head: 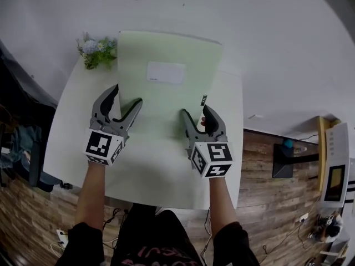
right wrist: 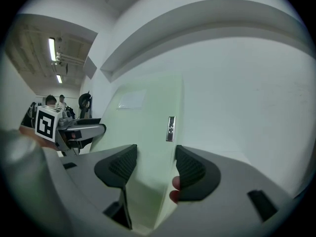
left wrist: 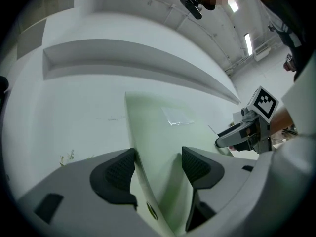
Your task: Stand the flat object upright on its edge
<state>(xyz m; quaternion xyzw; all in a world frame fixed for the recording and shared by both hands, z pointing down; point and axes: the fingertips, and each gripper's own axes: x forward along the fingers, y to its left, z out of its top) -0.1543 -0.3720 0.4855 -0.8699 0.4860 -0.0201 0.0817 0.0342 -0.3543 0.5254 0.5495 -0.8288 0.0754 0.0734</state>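
Your left hand-held gripper (head: 127,95) points toward 1 o'clock in the head view, jaws spread wide. Your right hand-held gripper (head: 194,111) points toward 11 o'clock, its jaws apart but narrower. Your left forearm (head: 92,195) and right forearm (head: 221,203) reach up from 6 o'clock, roughly parallel.

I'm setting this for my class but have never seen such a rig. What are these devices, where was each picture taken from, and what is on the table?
A person holds a two-jaw tool in each hand: the left hand-held gripper and the right hand-held gripper. One picture comes from a camera on the person's head; the other two from cameras riding on the grippers. On the white table are a bunch of flowers and a pale green flat board with a white label. Each gripper's jaws stand apart, straddling one side edge of the board, which is tilted up.
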